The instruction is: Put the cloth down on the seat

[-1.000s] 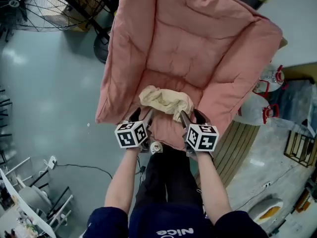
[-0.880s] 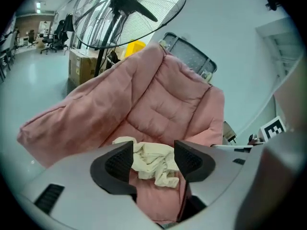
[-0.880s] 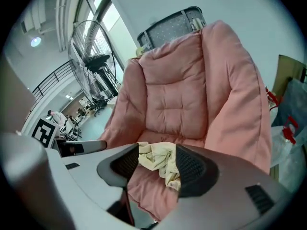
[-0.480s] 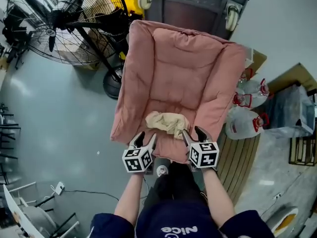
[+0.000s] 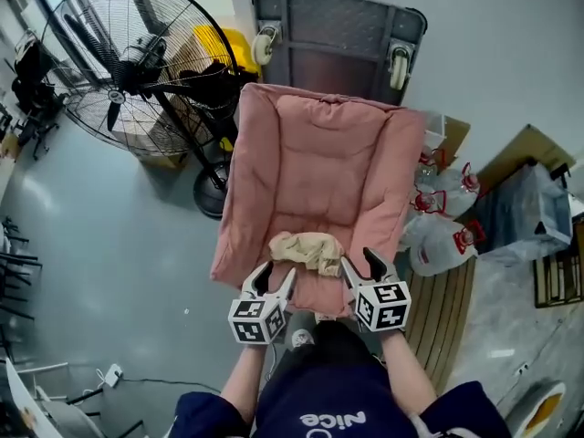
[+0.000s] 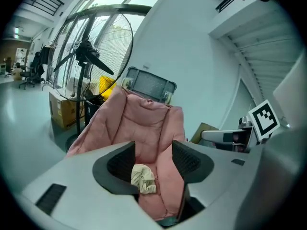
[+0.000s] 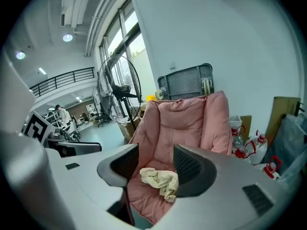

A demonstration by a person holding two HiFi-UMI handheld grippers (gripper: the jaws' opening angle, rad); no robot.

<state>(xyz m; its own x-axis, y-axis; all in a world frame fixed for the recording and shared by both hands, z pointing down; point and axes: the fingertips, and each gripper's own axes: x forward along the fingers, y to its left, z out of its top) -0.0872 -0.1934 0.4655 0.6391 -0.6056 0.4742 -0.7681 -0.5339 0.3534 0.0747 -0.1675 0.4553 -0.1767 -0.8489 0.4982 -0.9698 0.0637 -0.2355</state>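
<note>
A crumpled cream cloth (image 5: pixel 307 250) lies on the front of the seat of a pink padded chair (image 5: pixel 319 153). Both grippers hover just in front of the seat edge, short of the cloth. My left gripper (image 5: pixel 276 276) is open with nothing between its fingers; in its own view the cloth (image 6: pixel 143 178) shows beyond the gap of the left gripper (image 6: pixel 153 159). My right gripper (image 5: pixel 359 261) is open and empty too, with the cloth (image 7: pixel 160 180) lying past the right gripper's (image 7: pixel 156 164) jaws on the chair (image 7: pixel 184 121).
A large standing fan (image 5: pixel 119 71) is left of the chair, with a cardboard box behind its pole. An upturned grey cart (image 5: pixel 338 26) leans on the wall behind. Water jugs with red handles (image 5: pixel 438 245) and a slatted wooden pallet (image 5: pixel 447 308) are to the right.
Both grippers have drawn back from the cloth, which stays on the seat. The head view has pulled away, so the chair looks smaller and the fan and cart have come into sight.
</note>
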